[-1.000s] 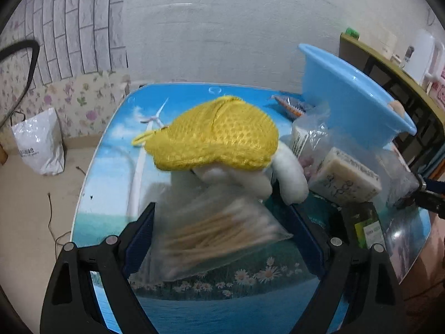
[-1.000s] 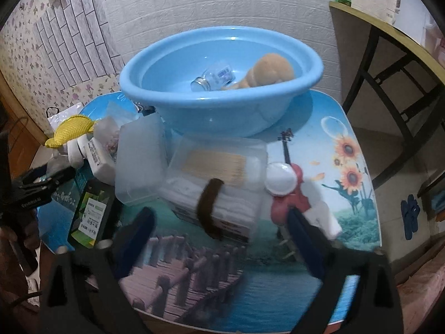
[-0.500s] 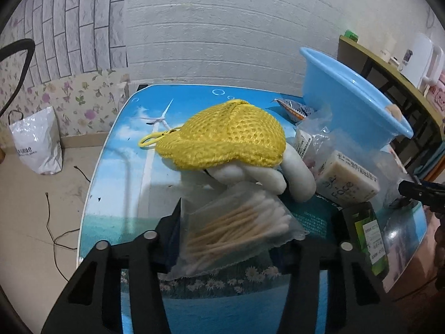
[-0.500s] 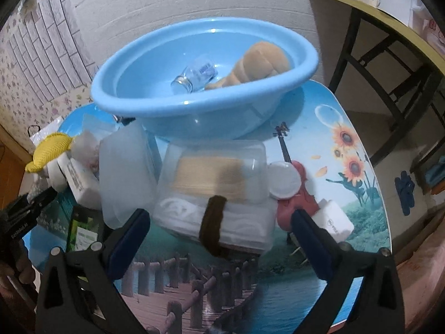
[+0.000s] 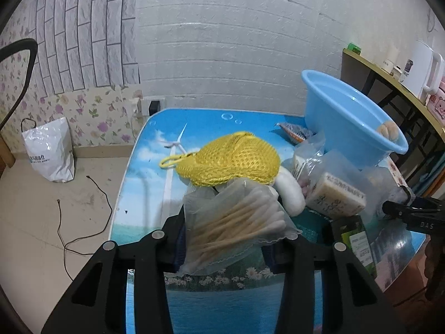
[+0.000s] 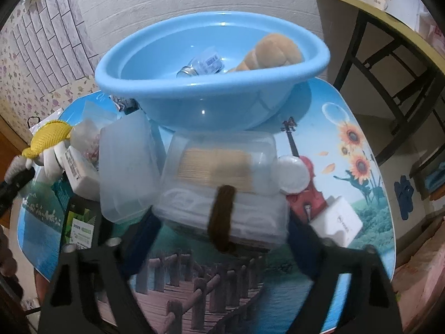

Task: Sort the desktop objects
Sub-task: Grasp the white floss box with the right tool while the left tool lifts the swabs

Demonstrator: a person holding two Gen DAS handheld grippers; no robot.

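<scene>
My left gripper (image 5: pixel 226 239) is shut on a clear bag of cotton swabs (image 5: pixel 233 222) and holds it above the table. Behind it lie a yellow mesh pouch (image 5: pixel 233 158) and a white wrapped block (image 5: pixel 336 194). My right gripper (image 6: pixel 222 239) is closed around a clear plastic box with a brown band (image 6: pixel 222 194); its blue pads touch both sides. The blue basin (image 6: pixel 211 83) stands just behind the box and holds a small glass bottle (image 6: pixel 200 66) and a tan plush toy (image 6: pixel 269 53). The basin also shows in the left wrist view (image 5: pixel 347 114).
A frosted container (image 6: pixel 128 167), a green-labelled dark packet (image 6: pixel 80 228), a white round lid (image 6: pixel 292 175) and a white small box (image 6: pixel 336 222) lie around the clear box. A snack packet (image 5: pixel 296 135) lies by the basin. A dark desk (image 6: pixel 389 41) stands at right.
My left gripper closed on the swab bag and lifted it. My right gripper moved in and narrowed from wide open onto the sides of the clear box.
</scene>
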